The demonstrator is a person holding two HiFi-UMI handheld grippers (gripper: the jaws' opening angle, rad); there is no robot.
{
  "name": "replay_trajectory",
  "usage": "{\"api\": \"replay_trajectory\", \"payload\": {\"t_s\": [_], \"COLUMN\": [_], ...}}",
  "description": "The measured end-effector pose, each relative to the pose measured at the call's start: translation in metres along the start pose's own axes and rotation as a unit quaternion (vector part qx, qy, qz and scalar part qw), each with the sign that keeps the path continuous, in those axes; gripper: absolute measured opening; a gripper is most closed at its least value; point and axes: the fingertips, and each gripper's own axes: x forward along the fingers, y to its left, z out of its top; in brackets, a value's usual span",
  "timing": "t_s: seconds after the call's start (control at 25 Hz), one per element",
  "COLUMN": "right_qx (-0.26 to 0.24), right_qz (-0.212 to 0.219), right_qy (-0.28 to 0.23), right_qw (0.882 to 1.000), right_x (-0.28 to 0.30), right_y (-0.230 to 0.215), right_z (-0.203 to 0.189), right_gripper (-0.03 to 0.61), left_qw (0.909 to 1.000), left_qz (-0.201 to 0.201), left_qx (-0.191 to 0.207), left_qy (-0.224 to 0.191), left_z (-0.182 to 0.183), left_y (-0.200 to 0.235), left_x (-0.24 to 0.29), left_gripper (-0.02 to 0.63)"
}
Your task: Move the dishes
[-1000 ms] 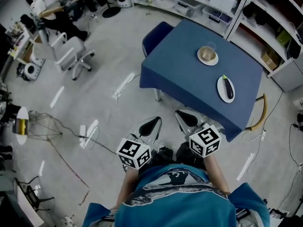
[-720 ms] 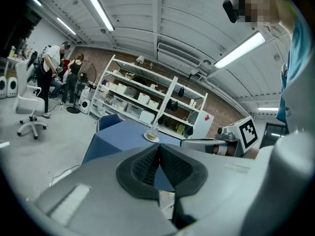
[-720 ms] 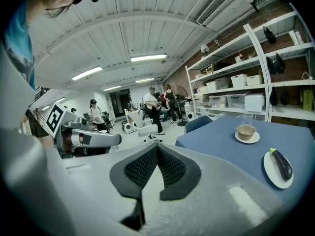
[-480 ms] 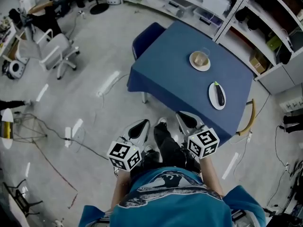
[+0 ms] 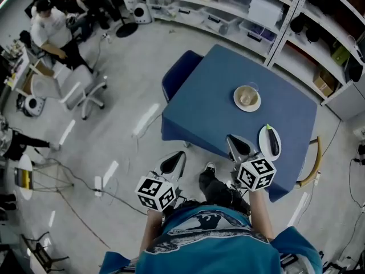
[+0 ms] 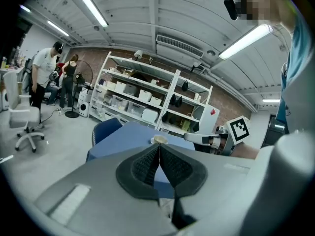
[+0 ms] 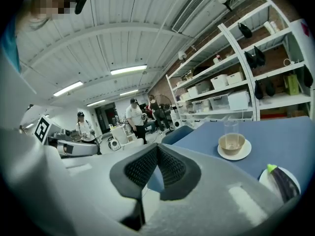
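One aubergine [image 5: 274,142] lengthwise on plate [image 5: 263,141], stem away

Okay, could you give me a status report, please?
Left hand-held gripper, right hand-held gripper shut, empty. Eggplant plate, bowl on saucer, both on blue table. Nothing blocking.

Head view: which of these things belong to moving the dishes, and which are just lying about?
Part of the job:
plate with bowl
glass
plate with eggplant
blue table
left gripper and right gripper, both shut and empty

Just lying about:
white office chair
blue chair
shelves
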Motion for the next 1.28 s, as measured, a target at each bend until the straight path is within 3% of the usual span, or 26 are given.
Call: {"api": "replay_trajectory", "payload": {"t_s": [0.16, 0.32, 0.56, 0.72, 0.92, 1.12, 1.28], "right_qx": [0.018, 0.031, 0.030, 0.001, -0.001, -0.005, -0.042], "right_qz": [-0.034, -0.054, -0.086, -0.120, -0.161, -0.214, -0.221], "right_qy": [-0.025, -0.042, -0.029, 0.002, 0.029, 0.051, 0.078], "right_qw": [0.999, 0.997, 0.995, 0.993, 0.987, 0.976, 0.971], "right_x": [0.013, 0.018, 0.022, 0.032, 0.046, 0.076, 0.104], "right_y": [-0.044, -0.082, -0.126, -0.151, -0.197, -0.240, -0.261], "right_z": [0.018, 0.030, 0.030, 0.024, 0.010, 0.006, 0.005], "right_gripper": [0.003, 0.003, 0.003, 0.005, 0.113, 0.297, 0.344], "left_qw": [0.9995, 0.9985, 0.9964, 0.9969, 0.9985, 0.9988, 0.9989], "left_qz": [-0.022, -0.044, -0.065, -0.058, -0.015, 0.014, 0.014], "left_qx": [0.025, 0.034, 0.045, 0.041, 0.034, 0.025, 0.023], "left_qy": [0.000, 0.007, 0.031, 0.033, 0.040, 0.040, 0.039], "left_z": [0.036, 0.048, 0.052, 0.054, 0.044, 0.042, 0.045], "left_y": [0.006, 0.003, -0.003, 0.004, 0.019, 0.038, 0.036], "left_x": [0.046, 0.089, 0.135, 0.144, 0.133, 0.119, 0.115], "left_gripper": [0.015, 0.015, 0.015, 0.015, 0.015, 0.015, 0.015]}}
